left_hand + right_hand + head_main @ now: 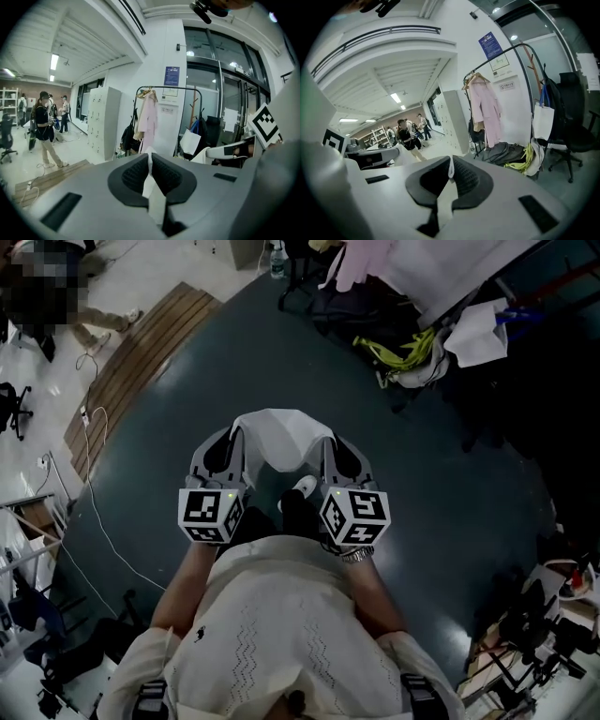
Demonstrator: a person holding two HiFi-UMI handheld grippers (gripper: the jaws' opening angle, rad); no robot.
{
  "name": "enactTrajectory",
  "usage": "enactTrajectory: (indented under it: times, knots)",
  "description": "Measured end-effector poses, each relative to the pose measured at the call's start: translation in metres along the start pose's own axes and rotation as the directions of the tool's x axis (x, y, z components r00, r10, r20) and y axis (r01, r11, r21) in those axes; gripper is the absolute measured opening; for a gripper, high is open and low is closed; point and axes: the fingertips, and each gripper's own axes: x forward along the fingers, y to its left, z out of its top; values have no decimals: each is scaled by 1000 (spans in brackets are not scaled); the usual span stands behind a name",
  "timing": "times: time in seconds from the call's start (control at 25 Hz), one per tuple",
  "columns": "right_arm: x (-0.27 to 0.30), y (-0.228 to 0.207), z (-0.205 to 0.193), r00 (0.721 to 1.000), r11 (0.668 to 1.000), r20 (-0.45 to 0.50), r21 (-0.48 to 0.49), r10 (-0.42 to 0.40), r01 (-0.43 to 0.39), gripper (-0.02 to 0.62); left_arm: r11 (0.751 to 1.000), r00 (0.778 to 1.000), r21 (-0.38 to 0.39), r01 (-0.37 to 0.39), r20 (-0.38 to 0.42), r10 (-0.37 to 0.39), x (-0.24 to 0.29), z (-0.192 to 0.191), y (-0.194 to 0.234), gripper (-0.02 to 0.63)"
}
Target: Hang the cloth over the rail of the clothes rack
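While both pairs of jaws press together on fabric, I hold the cloth (277,435) strung between my 2 grippers. My left gripper (150,158) pinches 1 top corner, a white strip showing between its ribbed pads, and my right gripper (451,164) pinches the other corner the same way. Looking down, the cloth hangs in front of me between them, sagging in the middle above the dark floor (187,381). It looks light, soft and floppy, so I judge it'll drape easily but could slide out of a thin pinch. Top corners, spread wide, seem the right hold. Ahead stands the clothes rack (168,87), its black rail bare beside a pink garment (147,117) on a hanger. The cloth is well apart from the rail, not yet hung.
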Motion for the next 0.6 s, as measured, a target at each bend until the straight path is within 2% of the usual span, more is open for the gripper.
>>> enactTrajectory:
  times: [0.12, 0.24, 0.36, 0.44, 0.6]
  knots:
    - [24, -14, 19, 1000, 999, -15, -30, 13, -14, 23, 1000, 1000, 1, -7, 14, 7, 32, 17, -2, 25]
    - [44, -26, 28, 999, 1000, -32, -19, 2, -2, 23, 1000, 1000, 0, 8, -3, -8, 57, 22, -2, 25]
    - [64, -34, 37, 999, 1000, -29, 1, -27, 27, 23, 998, 999, 40, 42, -1, -42, 83, 36, 6, 25]
    - [81, -40, 43, 997, 998, -28, 4, -70, 70, 23, 995, 997, 62, 80, -1, -80, 107, 45, 18, 25]
    - [108, -58, 58, 978, 977, -17, 45, -207, 208, 23, 978, 981, 67, 195, -31, -194, 166, 56, 44, 25]
